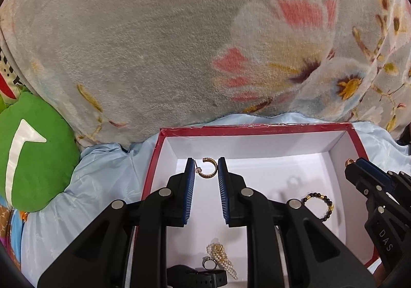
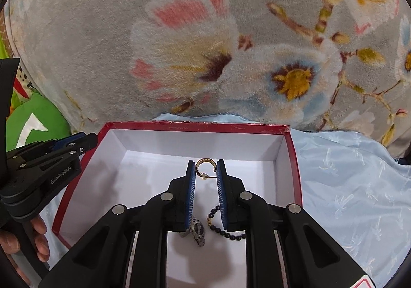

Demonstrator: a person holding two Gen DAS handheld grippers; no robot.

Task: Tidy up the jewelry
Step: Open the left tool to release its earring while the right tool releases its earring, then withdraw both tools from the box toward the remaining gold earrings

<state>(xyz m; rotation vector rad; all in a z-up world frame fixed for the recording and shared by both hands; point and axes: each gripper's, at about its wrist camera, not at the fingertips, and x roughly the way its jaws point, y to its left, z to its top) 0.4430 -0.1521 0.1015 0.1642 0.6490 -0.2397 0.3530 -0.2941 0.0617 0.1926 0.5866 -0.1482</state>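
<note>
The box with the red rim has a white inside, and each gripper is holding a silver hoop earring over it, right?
Not silver. Both wrist views show gold hoop earrings: one in the left gripper, one in the right gripper, over the white-lined box.

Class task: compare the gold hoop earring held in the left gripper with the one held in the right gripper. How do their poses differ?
Left gripper's earring has its gap facing left; right gripper's earring arches upward, gap downward. Both are ribbed gold, pinched at the tips over the red box.
</note>
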